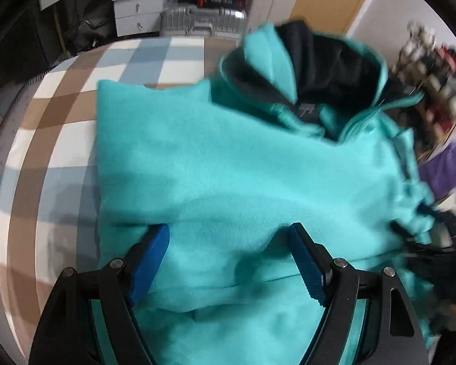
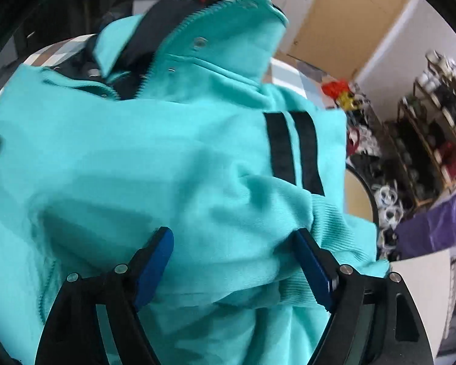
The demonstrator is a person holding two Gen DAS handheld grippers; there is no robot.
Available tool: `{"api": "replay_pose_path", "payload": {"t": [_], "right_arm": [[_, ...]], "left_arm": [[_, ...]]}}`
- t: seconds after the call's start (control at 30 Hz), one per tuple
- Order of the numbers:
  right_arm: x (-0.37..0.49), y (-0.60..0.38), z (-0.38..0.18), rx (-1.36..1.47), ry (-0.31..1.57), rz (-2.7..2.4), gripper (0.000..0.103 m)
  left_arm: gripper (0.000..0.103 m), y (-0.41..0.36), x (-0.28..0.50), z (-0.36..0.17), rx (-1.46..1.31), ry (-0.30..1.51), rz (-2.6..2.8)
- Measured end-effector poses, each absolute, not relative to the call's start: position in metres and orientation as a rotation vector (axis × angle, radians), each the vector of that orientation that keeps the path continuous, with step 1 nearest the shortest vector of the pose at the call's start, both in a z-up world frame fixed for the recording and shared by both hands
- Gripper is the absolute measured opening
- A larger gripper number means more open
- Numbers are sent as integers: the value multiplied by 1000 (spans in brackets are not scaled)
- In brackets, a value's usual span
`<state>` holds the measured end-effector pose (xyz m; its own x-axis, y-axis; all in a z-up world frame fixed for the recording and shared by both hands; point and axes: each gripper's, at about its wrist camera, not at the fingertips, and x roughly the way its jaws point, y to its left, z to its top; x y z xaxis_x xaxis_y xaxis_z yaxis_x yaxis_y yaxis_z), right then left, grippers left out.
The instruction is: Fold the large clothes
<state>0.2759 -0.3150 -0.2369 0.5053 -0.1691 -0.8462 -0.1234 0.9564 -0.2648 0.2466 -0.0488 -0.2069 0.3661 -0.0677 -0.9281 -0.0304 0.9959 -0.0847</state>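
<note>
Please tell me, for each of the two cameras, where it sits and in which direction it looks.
Left wrist: sits on the left gripper, looks steeply down at the turquoise hooded jacket on the checked bedcover; its open blue-padded fingers show.
Right wrist: sits on the right gripper, looks down at the jacket's black-striped sleeve; its open fingers show.
Shared: the jacket with its dark-lined hood.
</note>
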Motion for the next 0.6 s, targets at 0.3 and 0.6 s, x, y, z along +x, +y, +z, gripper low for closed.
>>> {"api": "replay_pose_path", "payload": {"t": [0.3, 0.6], "right_arm": [[293, -376, -200, -67, 1004, -50, 80], [249, -372, -197, 93, 948, 79, 81]], "left_arm": [[77, -52, 244, -200, 30, 1275, -24], [77, -55, 230, -210, 134, 1250, 2]]}}
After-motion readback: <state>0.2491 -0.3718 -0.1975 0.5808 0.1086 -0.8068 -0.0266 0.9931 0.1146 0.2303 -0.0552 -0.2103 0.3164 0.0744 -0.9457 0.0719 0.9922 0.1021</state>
